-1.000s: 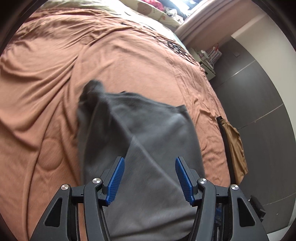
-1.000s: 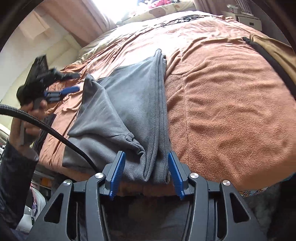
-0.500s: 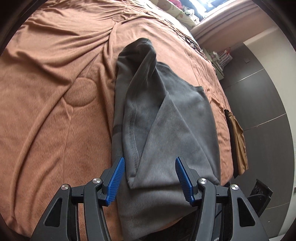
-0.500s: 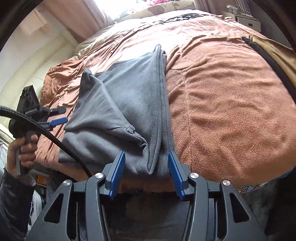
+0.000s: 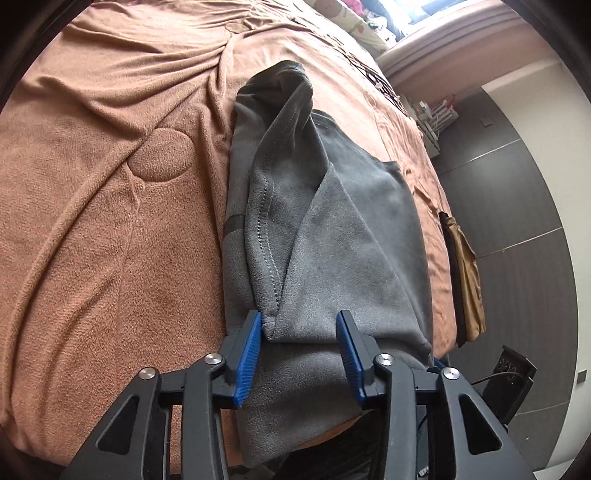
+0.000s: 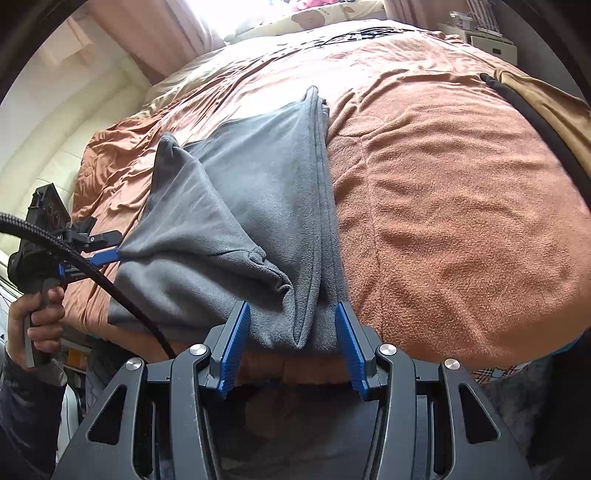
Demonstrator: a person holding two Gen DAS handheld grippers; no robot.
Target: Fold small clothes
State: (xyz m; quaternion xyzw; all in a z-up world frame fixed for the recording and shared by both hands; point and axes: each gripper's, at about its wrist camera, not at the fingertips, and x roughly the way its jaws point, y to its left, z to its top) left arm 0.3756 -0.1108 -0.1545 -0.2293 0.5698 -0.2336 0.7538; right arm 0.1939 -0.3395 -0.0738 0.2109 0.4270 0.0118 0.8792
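Observation:
A grey fleece garment lies partly folded on the brown bedspread, one flap laid diagonally over its body. My left gripper is open at the garment's near edge. The flap's stitched corner sits just inside its left pad. In the right wrist view the same garment reaches the bed's near edge. My right gripper is open, its pads on either side of the garment's folded long edge. There the left gripper, held by a hand, touches the garment's left corner.
A tan garment with a black band hangs over the bed's right side and shows in the right wrist view as the tan garment. Dark wall panels stand beyond it. A braided cable runs from the left gripper. Pillows lie at the head.
My left gripper has come down to the garment's near edge and its jaws have narrowed around the flap's corner. The right gripper has held its place.

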